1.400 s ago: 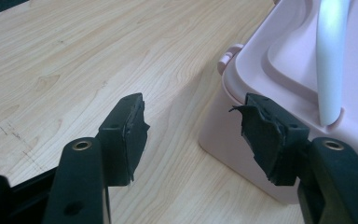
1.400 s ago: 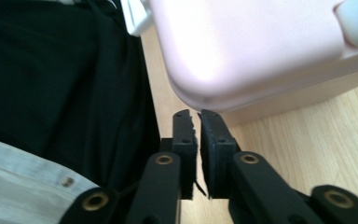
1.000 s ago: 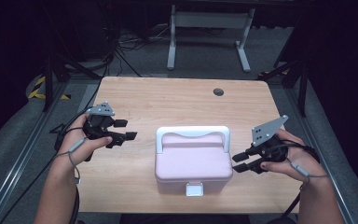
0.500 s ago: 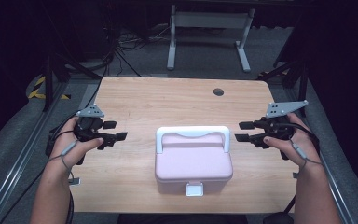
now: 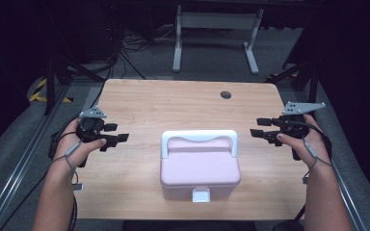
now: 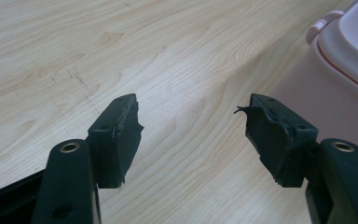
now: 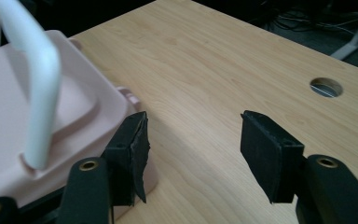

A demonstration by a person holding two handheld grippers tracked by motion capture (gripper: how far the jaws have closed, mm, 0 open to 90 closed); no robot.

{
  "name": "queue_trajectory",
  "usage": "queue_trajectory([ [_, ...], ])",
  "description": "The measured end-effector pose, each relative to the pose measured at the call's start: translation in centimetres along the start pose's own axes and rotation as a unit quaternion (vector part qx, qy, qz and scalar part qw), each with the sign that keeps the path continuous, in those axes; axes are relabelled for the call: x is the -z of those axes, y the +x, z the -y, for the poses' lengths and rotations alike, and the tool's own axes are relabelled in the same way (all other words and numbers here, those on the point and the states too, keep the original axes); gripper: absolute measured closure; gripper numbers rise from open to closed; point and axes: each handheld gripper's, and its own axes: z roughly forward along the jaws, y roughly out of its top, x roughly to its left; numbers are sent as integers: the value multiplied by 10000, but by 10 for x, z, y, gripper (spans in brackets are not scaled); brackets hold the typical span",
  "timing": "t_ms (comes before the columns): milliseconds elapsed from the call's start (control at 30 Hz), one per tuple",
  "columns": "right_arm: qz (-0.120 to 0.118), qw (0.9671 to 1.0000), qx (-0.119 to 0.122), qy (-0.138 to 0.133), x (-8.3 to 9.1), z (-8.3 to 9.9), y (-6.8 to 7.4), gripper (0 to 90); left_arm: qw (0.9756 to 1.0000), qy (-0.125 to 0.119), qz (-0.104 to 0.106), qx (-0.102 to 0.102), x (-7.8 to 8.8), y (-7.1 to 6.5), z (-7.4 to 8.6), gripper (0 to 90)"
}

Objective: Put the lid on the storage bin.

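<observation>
A pink lidded box (image 5: 200, 167) with a white handle (image 5: 198, 136) and a white front latch (image 5: 201, 195) sits on the wooden table (image 5: 173, 103), near its front edge. My left gripper (image 5: 116, 135) is held left of the box, open, jaws pointing right with nothing between them. My right gripper (image 5: 261, 128) is held to the box's right, open and pointing left toward it. In the left gripper view the box (image 6: 340, 60) is at the upper right beyond my left gripper (image 6: 193, 123). In the right gripper view the box (image 7: 37, 126) and its handle (image 7: 35, 74) lie left of my right gripper (image 7: 193, 140).
A round cable hole (image 5: 225, 95) is in the table's far right part, also seen as the hole (image 7: 325, 87). A white metal frame (image 5: 214, 29) stands on the floor beyond the table. Cables lie on the floor at the far left.
Both hands have shifted: the right gripper rose from the front right corner up along the right edge, and the left gripper moved slightly toward the front. The box has not moved.
</observation>
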Motion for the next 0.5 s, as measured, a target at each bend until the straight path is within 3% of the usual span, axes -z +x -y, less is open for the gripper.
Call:
queue_trajectory([
  [400, 334, 9990, -242, 162, -9, 18, -24, 394, 9997, 33, 184, 171, -13, 17, 8, 355],
  [500, 429, 9980, -306, 347, -18, 24, -30, 384, 9996, 72, 171, 218, -17, 21, 11, 355],
])
